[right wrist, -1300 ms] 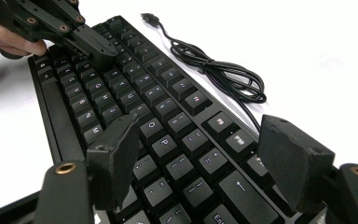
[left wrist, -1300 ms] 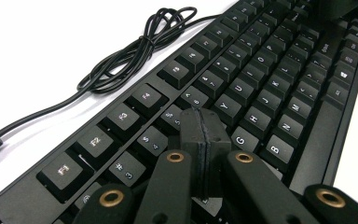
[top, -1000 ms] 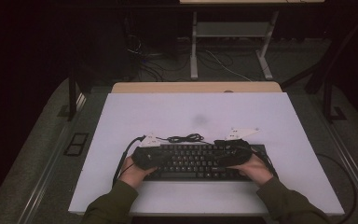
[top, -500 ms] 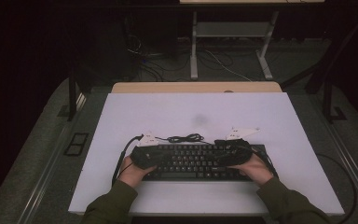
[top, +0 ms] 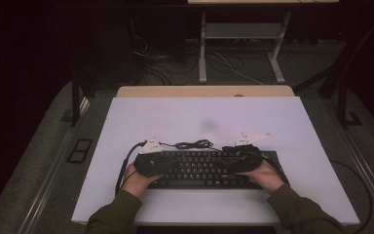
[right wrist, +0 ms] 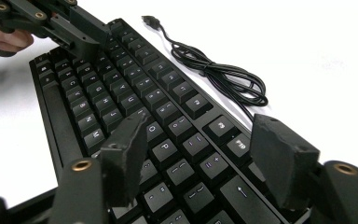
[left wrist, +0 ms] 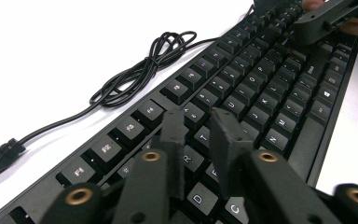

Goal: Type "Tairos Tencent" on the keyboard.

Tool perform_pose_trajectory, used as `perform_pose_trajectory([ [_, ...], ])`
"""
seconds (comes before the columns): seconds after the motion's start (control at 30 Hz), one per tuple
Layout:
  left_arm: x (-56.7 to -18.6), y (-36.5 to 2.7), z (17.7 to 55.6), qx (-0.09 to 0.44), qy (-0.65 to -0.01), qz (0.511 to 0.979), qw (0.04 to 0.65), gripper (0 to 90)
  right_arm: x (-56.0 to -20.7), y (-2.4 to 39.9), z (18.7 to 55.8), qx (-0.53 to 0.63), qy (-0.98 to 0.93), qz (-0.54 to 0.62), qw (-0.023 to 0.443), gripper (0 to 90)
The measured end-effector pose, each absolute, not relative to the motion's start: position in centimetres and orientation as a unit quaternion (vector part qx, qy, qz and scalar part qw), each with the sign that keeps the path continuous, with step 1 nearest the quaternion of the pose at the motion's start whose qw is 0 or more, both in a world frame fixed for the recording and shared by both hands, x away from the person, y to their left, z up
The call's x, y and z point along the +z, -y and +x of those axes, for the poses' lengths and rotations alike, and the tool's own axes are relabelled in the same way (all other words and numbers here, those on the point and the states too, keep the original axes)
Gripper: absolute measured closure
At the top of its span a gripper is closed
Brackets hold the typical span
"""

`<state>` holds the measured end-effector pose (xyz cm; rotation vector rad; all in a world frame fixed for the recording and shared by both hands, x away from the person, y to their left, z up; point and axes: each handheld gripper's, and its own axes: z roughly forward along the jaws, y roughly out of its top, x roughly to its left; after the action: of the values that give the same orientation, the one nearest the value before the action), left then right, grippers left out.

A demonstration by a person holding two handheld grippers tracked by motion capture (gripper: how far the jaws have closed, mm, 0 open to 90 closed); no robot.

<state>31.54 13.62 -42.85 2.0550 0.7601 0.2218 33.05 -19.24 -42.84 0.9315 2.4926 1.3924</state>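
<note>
A black keyboard (top: 199, 168) lies near the front edge of the white tabletop (top: 204, 117), with its coiled black cable (top: 192, 144) just behind it. My left gripper (top: 161, 165) hovers over the keyboard's left end. In the left gripper view its jaws (left wrist: 196, 119) stand a little apart above the keys (left wrist: 261, 93). They have just been opening, with nothing between them. My right gripper (top: 234, 163) is over the right end. Its jaws (right wrist: 200, 126) are wide apart above the keys (right wrist: 121, 93) and have just been closing, gripping nothing.
The cable (right wrist: 223, 74) ends in a USB plug (right wrist: 149, 19) lying on the table behind the keyboard. A wooden tabletop edge (top: 204, 91) adjoins the far side. Beyond it stand a desk frame (top: 238, 34) and floor cables (top: 233, 68).
</note>
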Motion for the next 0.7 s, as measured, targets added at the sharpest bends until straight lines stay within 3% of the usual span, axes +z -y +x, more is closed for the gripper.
perform_pose_trajectory([
  [0.7,-42.9,-14.5,30.6,0.104,-0.321,0.819,0.464,36.7,-42.8,18.1,33.6,0.467,-0.835,0.286,0.045,67.0],
])
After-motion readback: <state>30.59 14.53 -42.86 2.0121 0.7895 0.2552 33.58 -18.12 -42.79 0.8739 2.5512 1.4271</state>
